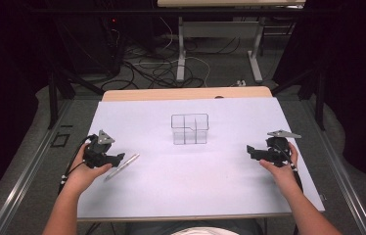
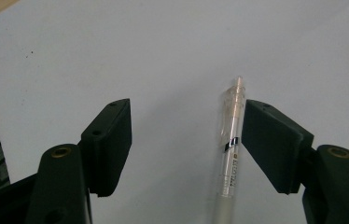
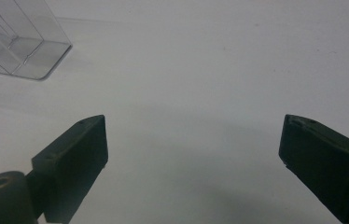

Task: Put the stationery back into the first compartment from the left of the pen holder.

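Down on the white sheet (image 1: 195, 171), my left gripper (image 2: 186, 140) gapes around a clear pen (image 2: 231, 144) lying flat against one pad, tip pointing away. My right gripper (image 3: 191, 154) hangs released. Ahead, the clear organizer (image 1: 190, 129) shows 3 bare compartments.

My clear pen (image 2: 228, 154) lies flat on the white sheet (image 2: 172, 42), touching my left gripper's (image 2: 186, 140) right jaw.

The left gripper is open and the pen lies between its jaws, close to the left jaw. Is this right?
Not quite. In the left gripper view the left gripper is open and the pen lies between its jaws, but close to the right jaw, not the left one.
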Motion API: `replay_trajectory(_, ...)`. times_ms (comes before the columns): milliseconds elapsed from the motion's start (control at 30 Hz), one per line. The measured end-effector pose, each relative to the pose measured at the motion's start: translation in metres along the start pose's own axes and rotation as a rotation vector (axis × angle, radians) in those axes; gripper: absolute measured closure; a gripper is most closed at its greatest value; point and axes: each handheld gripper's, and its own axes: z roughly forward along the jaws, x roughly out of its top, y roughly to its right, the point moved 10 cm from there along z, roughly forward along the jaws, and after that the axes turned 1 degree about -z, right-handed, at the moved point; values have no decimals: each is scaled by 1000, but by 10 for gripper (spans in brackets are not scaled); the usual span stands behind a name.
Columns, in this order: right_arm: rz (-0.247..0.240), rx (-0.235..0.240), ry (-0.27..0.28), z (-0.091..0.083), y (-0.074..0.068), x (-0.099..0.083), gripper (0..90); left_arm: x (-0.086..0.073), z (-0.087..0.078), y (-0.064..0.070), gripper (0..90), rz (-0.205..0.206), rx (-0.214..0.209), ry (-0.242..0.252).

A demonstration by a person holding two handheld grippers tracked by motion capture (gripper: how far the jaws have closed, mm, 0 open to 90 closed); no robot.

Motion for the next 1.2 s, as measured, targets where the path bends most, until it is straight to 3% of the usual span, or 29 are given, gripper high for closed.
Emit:
replay_trajectory(167,-4,2,-4,1,-1,0,78,-3,-1,6,347,7,-22,-15)
replay_trajectory(367,-11,5,-2,0,-1,0,78,-5,1,12,421,23,-62,-20)
replay_trajectory(467,-11,3,-6,1,-1,-1,78,-9,4,17,457,30,-110,-43)
replay_trajectory(633,-13,5,-8,1,-2,-1,80,-19,11,21,455,33,-136,-93)
replay_trajectory(967,-25,6,-16,2,-2,-3,84,-38,14,21,453,42,-130,-161)
replay_trajectory(1133,-24,7,-17,3,-3,-3,85,-44,13,24,531,56,-148,-171)
replay_trajectory(1200,-24,7,-18,3,-3,-3,85,-48,12,24,560,64,-145,-196)
